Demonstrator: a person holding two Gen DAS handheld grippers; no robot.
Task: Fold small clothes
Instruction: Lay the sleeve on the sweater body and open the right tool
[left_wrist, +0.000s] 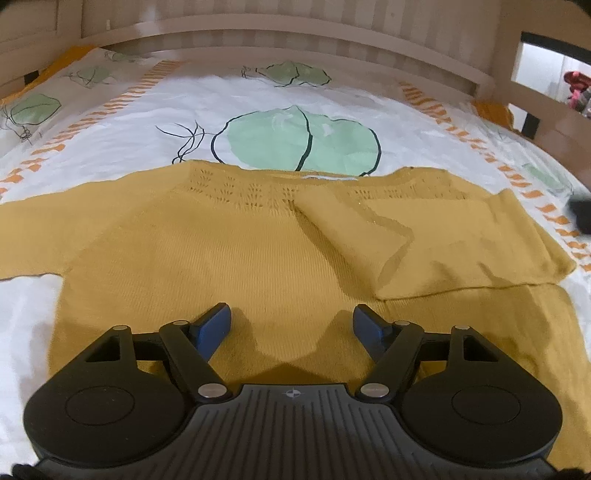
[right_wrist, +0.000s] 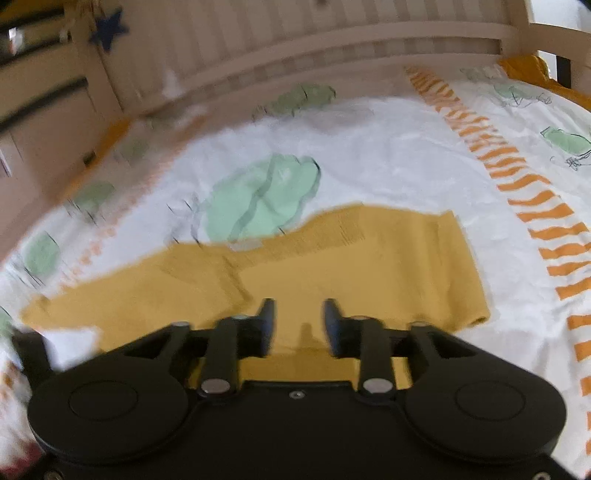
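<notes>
Mustard knit sweater (left_wrist: 229, 251) flat on the bed sheet (left_wrist: 184, 110), spread ahead of and beneath both sets of jaws; 1 sleeve (left_wrist: 436, 240) folded in over the body, ahead-right of the left jaws. Left gripper (left_wrist: 291, 325): jaws wide apart over the hem, nothing between them. Right gripper (right_wrist: 299, 325): jaws parted narrower, empty, above sweater cloth; view blurred.

No readable text, label, brand or number shows in either view; the left gripper (left_wrist: 291, 325) body bears only a small crosshair mark.
</notes>
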